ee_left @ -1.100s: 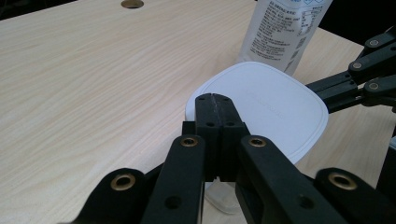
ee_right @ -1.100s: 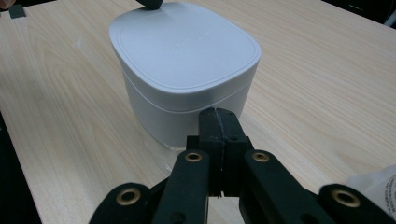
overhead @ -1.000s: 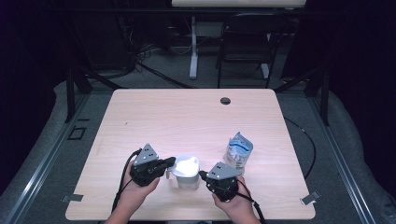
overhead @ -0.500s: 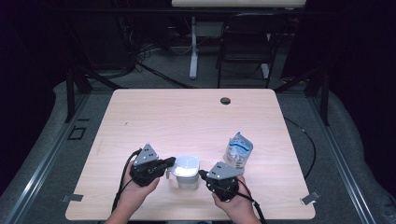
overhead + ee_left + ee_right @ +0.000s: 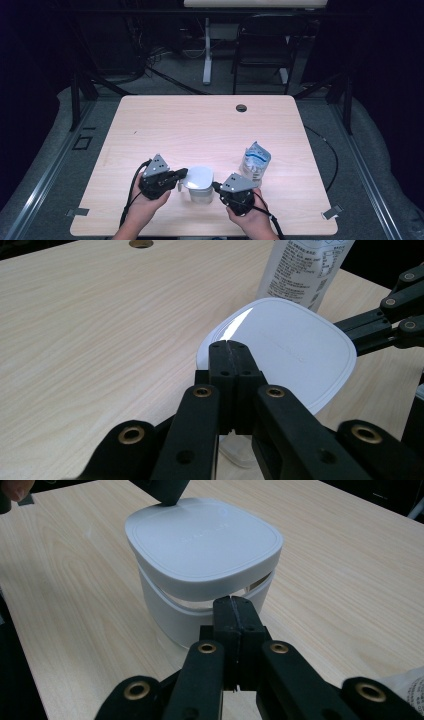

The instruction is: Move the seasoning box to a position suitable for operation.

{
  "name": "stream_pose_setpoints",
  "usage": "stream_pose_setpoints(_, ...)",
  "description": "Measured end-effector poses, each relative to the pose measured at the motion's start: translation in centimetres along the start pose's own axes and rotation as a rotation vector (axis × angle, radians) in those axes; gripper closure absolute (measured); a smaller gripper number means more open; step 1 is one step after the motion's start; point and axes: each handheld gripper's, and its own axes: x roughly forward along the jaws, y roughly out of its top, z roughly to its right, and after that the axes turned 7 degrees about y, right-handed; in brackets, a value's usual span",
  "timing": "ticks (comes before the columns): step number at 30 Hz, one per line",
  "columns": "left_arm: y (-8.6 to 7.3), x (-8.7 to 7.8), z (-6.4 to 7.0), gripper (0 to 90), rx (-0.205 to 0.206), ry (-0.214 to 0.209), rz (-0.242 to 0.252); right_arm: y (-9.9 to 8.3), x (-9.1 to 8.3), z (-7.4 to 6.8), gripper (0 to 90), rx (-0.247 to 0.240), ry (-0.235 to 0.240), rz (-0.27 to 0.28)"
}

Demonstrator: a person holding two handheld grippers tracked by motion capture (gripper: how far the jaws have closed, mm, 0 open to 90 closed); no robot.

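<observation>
Two grippers meet at one small white container near the front edge of the table. The left gripper (image 5: 183, 174), seen along its own view, has its black jaws pressed flat together with no gap, and their tips sit over the near edge of the white lid (image 5: 280, 347); whether they press on it or hover just above I cannot tell. The right gripper (image 5: 216, 186) is likewise pinched closed, jaw against jaw, holding nothing. In its own view its tip (image 5: 234, 611) stands right at the container's side, level with the slot between the lid (image 5: 202, 537) and the white base (image 5: 175, 617), where a strip of clear wall shows. Touching or just short of it, I cannot say.

From above, the container (image 5: 198, 184) sits between the two hands, the left hand (image 5: 145, 205) and the right hand (image 5: 252, 215) coming in from the near edge, each with a cable trailing back. Just beyond the right gripper stands a clear plastic bag with blue print (image 5: 255, 161), upright and apart from the container. Farther off, toward the back of the pale wooden table (image 5: 190, 125), is a small dark round hole (image 5: 241, 108).
</observation>
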Motion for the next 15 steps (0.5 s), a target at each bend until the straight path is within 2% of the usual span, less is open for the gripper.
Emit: stream_pose_setpoints(15,-0.03,-0.05,-0.07,90.0,-0.001,0.002,-0.001,0.41,-0.16,-0.09,90.0,-0.007,-0.001,0.003)
